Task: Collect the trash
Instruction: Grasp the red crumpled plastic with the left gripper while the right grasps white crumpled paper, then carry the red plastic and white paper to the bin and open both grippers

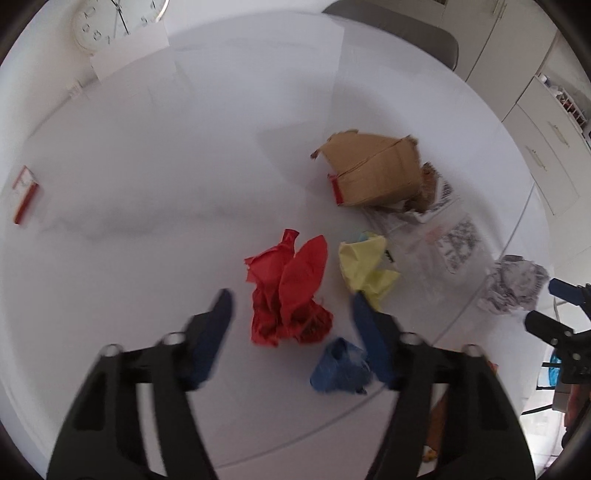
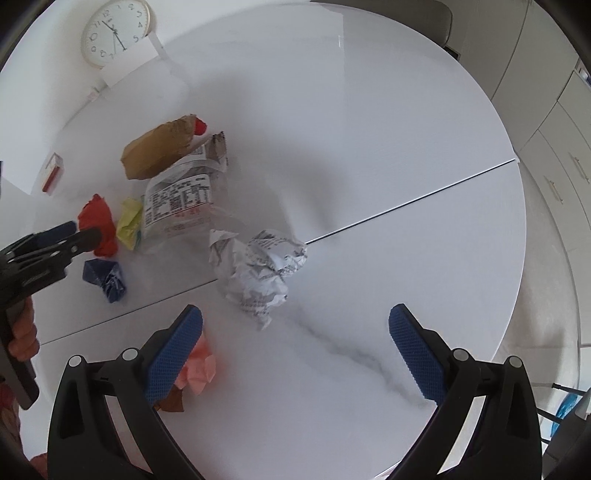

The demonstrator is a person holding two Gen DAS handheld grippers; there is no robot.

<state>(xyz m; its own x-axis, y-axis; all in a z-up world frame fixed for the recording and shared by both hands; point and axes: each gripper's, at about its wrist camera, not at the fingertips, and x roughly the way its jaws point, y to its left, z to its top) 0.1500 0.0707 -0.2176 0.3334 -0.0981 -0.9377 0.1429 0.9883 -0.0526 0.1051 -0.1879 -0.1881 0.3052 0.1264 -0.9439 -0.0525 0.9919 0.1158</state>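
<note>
Trash lies on a round white table (image 1: 147, 166). In the left wrist view my left gripper (image 1: 291, 306) is open, its blue pads either side of a crumpled red paper (image 1: 291, 295). A yellow wad (image 1: 365, 264), a blue wad (image 1: 338, 369), a torn brown cardboard box (image 1: 373, 170) and a clear printed plastic bag (image 1: 443, 243) lie to the right. In the right wrist view my right gripper (image 2: 295, 325) is open and empty, just short of a crumpled newspaper ball (image 2: 258, 266). A pink wad (image 2: 197, 369) and a brown scrap (image 2: 171, 400) lie by its left finger.
A small red and white box (image 1: 26, 194) lies at the table's far left. A white wall clock (image 2: 114, 31) leans at the back. White cabinets (image 1: 535, 122) stand to the right. The table's edge runs close on the right in the right wrist view.
</note>
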